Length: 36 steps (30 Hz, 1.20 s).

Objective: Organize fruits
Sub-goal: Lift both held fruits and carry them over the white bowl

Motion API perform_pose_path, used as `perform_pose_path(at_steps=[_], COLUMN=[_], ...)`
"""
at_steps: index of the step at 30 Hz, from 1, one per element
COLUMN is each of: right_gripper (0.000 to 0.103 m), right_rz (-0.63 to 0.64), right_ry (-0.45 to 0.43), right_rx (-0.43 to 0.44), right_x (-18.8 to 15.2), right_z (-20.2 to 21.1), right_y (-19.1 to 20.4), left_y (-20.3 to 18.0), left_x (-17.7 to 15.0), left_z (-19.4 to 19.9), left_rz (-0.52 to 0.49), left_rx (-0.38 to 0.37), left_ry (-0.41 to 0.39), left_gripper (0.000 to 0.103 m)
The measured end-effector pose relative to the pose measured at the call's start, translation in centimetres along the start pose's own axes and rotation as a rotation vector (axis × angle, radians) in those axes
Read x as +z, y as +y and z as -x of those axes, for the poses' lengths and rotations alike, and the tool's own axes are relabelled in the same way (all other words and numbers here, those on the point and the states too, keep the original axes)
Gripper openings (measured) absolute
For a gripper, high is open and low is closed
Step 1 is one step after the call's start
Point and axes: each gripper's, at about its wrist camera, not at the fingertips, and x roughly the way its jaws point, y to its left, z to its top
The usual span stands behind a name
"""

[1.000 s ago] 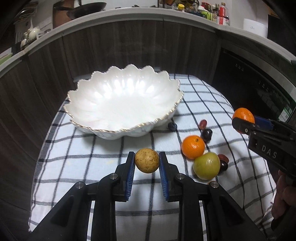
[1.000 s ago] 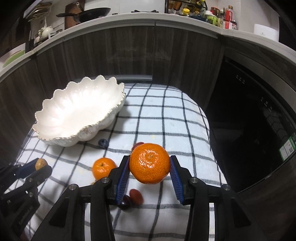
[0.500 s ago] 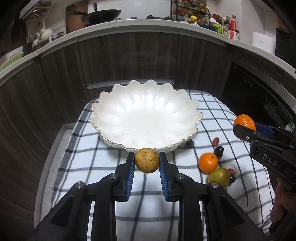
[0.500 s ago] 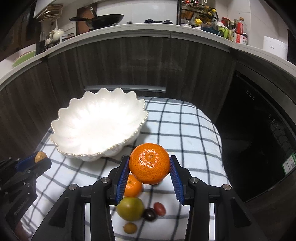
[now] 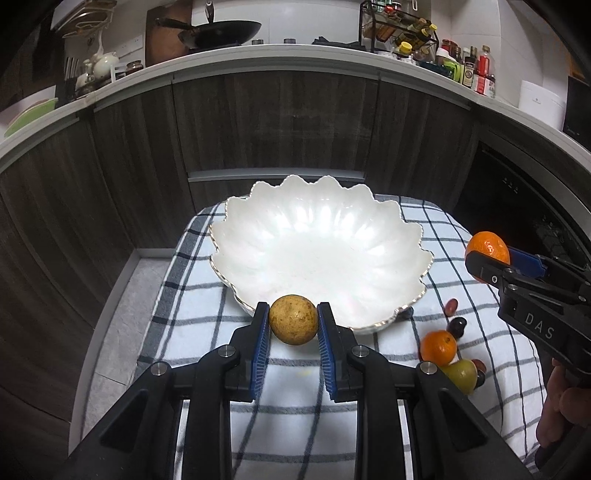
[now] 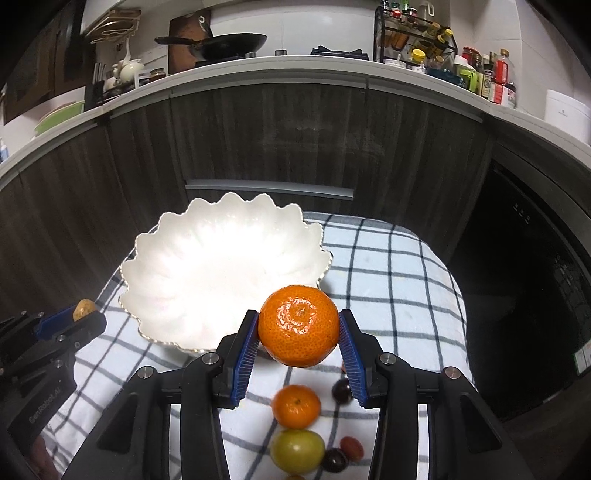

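A white scalloped bowl [image 5: 376, 229] [image 6: 155, 258] stands empty on a checked cloth [image 5: 199, 295] [image 6: 391, 266]. My left gripper [image 5: 293, 325] is shut on a round yellow-brown fruit [image 5: 293, 324], held above the bowl's near rim; it also shows in the right wrist view [image 6: 83, 309]. My right gripper [image 6: 298, 326] is shut on a mandarin [image 6: 298, 326], held above the cloth right of the bowl; it also shows in the left wrist view [image 5: 487, 247]. A second mandarin [image 6: 296, 406] [image 5: 439, 345] and a green-yellow fruit [image 6: 297, 450] [image 5: 460, 373] lie on the cloth.
Small dark and red fruits [image 6: 341, 391] [image 5: 457, 326] lie near the loose mandarin. Dark cabinet fronts [image 5: 277, 129] stand behind the cloth-covered surface, under a countertop with a pan [image 5: 218, 31] and bottles. A black appliance front [image 6: 535, 258] is on the right.
Both grippers have risen and drawn back with their fruits. The bowl now sits farther off and more centred under the left gripper; more loose fruit shows under the right gripper.
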Motion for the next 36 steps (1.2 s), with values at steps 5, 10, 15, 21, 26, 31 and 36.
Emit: perform_pose_path(at_steps=[5,10,15,21,26,31,36], right_gripper=[0.044,0.044,0.044,0.044,0.044,0.044,0.044], right_rz=[0.011,0.018,0.022,0.028,0.025,0.024,0.030], right_ry=[-0.006,-0.011,-0.009,0.007,0.022,0.042,0.060], right_rx=[-0.001,-0.003,-0.006,-0.015,-0.020,-0.017,-0.014], right_x=[1.0,2.0,2.9,4.0,4.6,5.2,5.6], right_z=[-0.7,-1.6,-2.6,-4.4,-6.0,-7.6,-9.2], right_y=[0.4,0.6,0.7,0.9,0.8,0.9,1.2], left_y=[0.6,0.8,1.5,2.4,2.8,3.1,3.4], left_x=[1.0,2.1,3.3,4.6,5.5,6.3,6.6], left_z=[-0.5,-1.3,-2.6,-4.4,-5.7,-7.1,-9.0], left_rz=[-0.006,-0.011,-0.001,0.005,-0.008,-0.005,-0.004], left_rx=[0.004,-0.004,-0.012,-0.003,-0.006,-0.004,-0.004], left_ry=[-0.013,-0.016,-0.011,-0.005,-0.003,0.006,0.029], left_gripper=[0.026,0.026,0.026,0.026,0.026,0.026,0.026])
